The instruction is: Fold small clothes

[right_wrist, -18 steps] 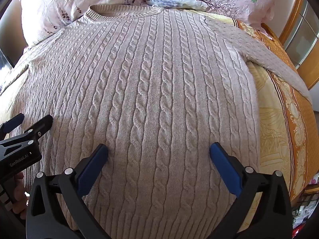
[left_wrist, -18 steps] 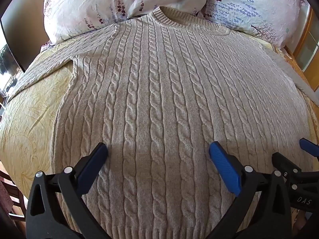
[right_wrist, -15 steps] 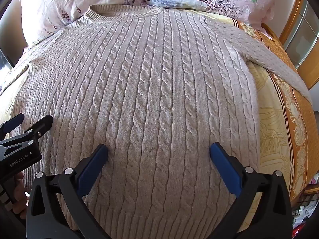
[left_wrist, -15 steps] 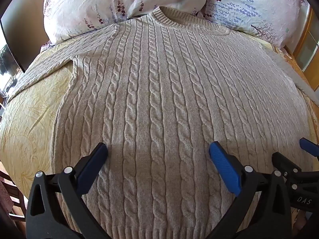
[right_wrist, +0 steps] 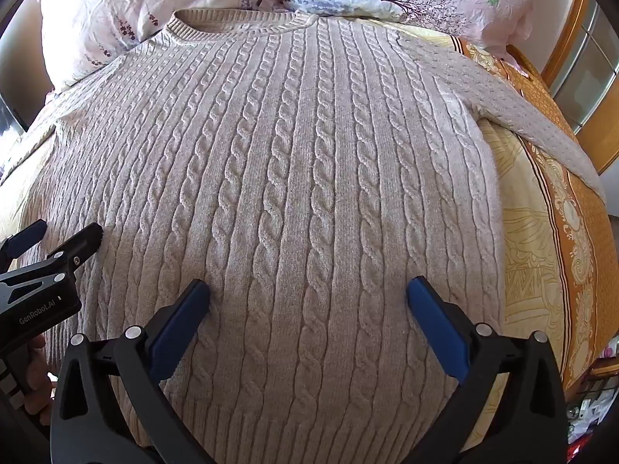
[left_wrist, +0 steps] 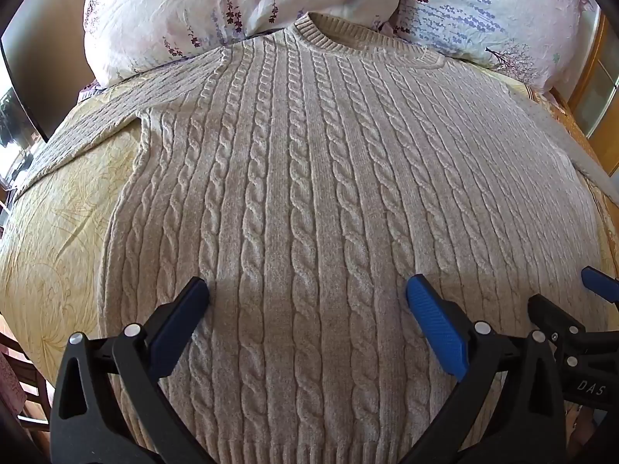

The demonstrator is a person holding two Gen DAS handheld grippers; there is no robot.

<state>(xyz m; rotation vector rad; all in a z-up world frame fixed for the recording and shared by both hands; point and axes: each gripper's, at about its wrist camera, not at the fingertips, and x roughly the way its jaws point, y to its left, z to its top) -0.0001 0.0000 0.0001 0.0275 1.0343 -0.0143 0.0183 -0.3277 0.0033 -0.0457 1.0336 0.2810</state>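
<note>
One sweater (left_wrist: 309, 201) lay flat, face up, on the bed (left_wrist: 58, 232), neck at the far end against the pillows (left_wrist: 232, 4), hem nearest the cams. Both sleeves were spread out to the sides w/ no crease yet, so probably laid out ready for a first fold; folding looked not yet begun. Left gripper (left_wrist: 307, 297) hung over the lower body, jaws wide apart, nothing between the pads. Right gripper (right_wrist: 307, 297) was the same: jaws spread, empty, over the hem area beside the left one, likely so each could take one side. Count: 1 sweater, 2 sleeves, 2 grippers, 2 pillows, 1 bed. A bit of a hand (right_wrist: 36, 382) showed behind the left gripper.
</note>
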